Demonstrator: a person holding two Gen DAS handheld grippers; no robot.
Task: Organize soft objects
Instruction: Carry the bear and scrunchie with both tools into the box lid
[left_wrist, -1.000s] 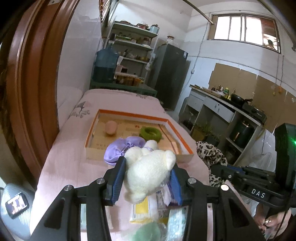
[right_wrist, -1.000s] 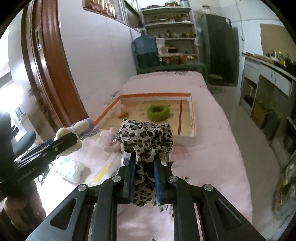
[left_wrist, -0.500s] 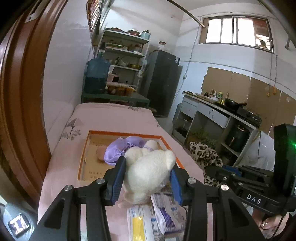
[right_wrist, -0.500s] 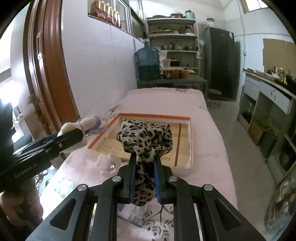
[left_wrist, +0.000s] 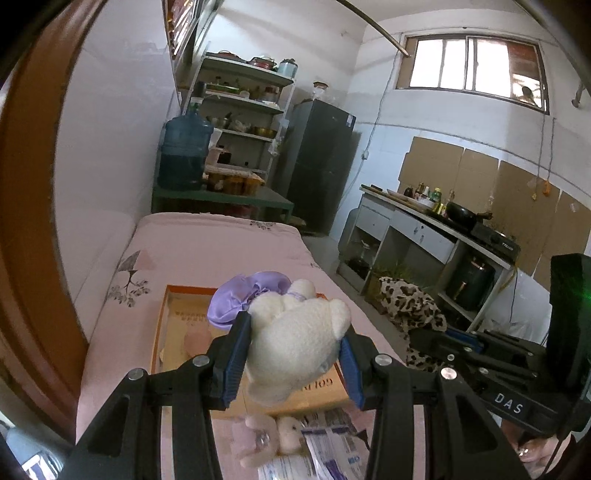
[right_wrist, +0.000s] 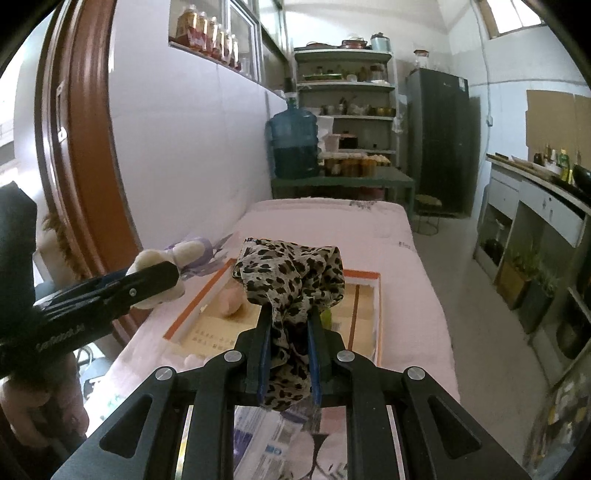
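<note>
While the left tool (left_wrist: 293, 354) clamps the white plush toy (left_wrist: 295, 345) at lower centre, the right tool (right_wrist: 287, 343) pinches the leopard scrunchie (right_wrist: 291, 275). Both hang above the orange-rimmed tray (right_wrist: 365, 275) on the bed; best lower each well inside the rim before letting go.

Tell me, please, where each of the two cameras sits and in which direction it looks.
Left wrist: sits behind the left tongs, looking down the bed toward the shelves; they clamp a white plush toy; right tongs at right.
Right wrist: sits behind the right tongs, facing likewise; they clamp a leopard-print cloth; left tongs and a hand at left.
Shared: orange-rimmed box, water jug, both held items.
</note>
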